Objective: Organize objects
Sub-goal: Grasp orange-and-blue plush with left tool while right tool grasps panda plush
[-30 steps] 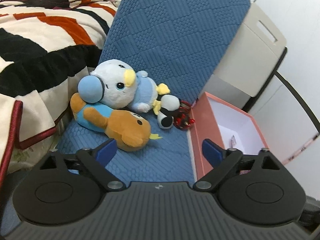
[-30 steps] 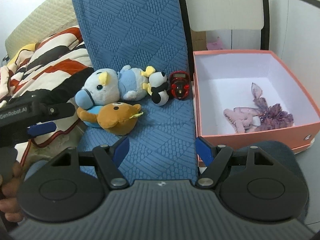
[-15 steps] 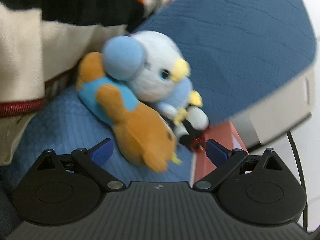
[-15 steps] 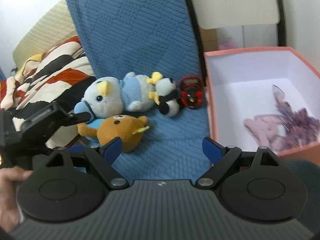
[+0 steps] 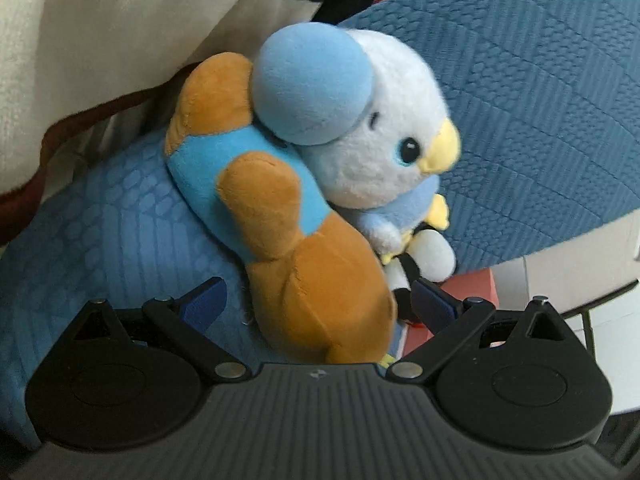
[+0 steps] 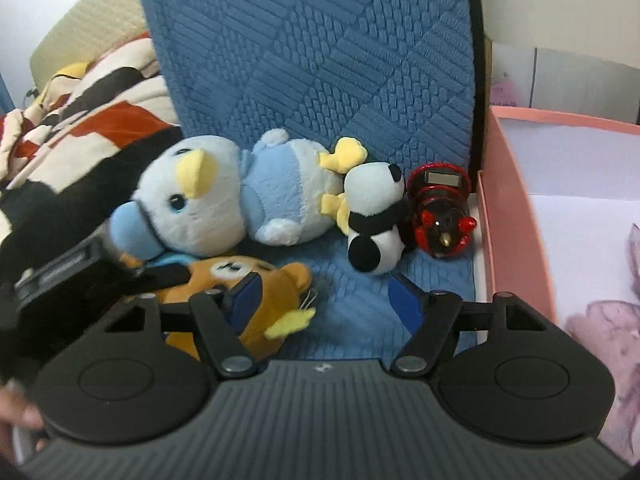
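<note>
The left gripper [image 5: 316, 300], jaws wide apart and gripping nothing, has dropped close around the brown bear plush [image 5: 316, 280] on the blue seat cushion [image 5: 100, 232]. The right gripper [image 6: 320, 292], its jaws just narrowed but empty, has moved nearer.

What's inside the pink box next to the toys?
In the right wrist view, the pink box holds a blurry pale purple thing on its white floor. The frame edge and the gripper body cover the rest of the inside, so anything else there can't be seen.

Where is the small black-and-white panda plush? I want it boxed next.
In the right wrist view, the panda plush lies mid-seat on the blue chair cushion, between the blue penguin plush and the red toy.
</note>
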